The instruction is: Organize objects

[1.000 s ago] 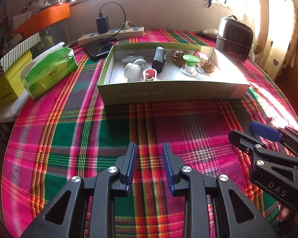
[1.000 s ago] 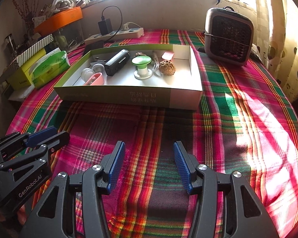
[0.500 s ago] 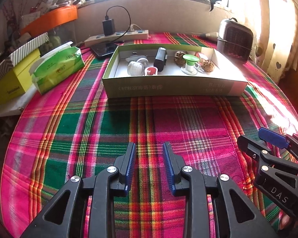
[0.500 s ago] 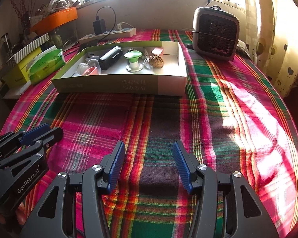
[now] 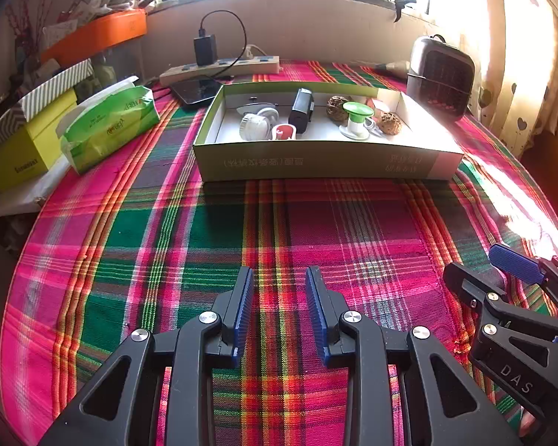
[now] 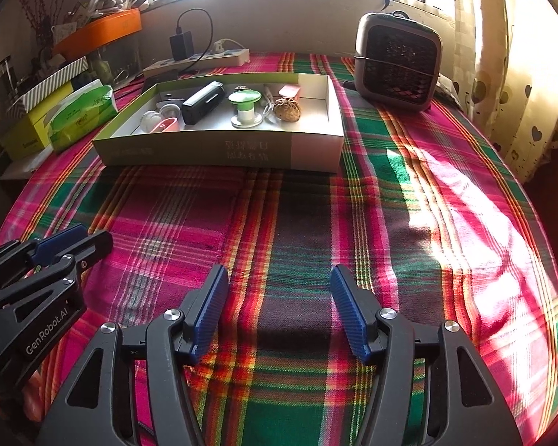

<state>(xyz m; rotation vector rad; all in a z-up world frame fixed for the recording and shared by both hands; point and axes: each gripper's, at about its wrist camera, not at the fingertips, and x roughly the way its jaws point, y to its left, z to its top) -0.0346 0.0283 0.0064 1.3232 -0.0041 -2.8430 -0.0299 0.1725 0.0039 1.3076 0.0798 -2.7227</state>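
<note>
Tissue pack [image 5: 108, 126], heater [image 5: 441, 81], box [image 5: 316, 163] between

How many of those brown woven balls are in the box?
2. One woven ball sits behind the green-topped spool, toward the box's far wall; the other lies right of the spool. Another could be hidden behind other items.

1. A lived-in home room – the tabletop [image 5: 137, 230] wears a bright plaid cloth in pink, green and red.
2. Cream curtains [image 6: 502, 85] printed with small hearts hang beside a sunlit window.
3. Household bits sit around: a green tissue pack [image 5: 108, 126], a power strip [image 5: 219, 68] with a charger plugged in, a small desktop heater [image 6: 398, 63].
4. An orange tray [image 5: 96, 33] of clutter crowds the sill corner.
</note>
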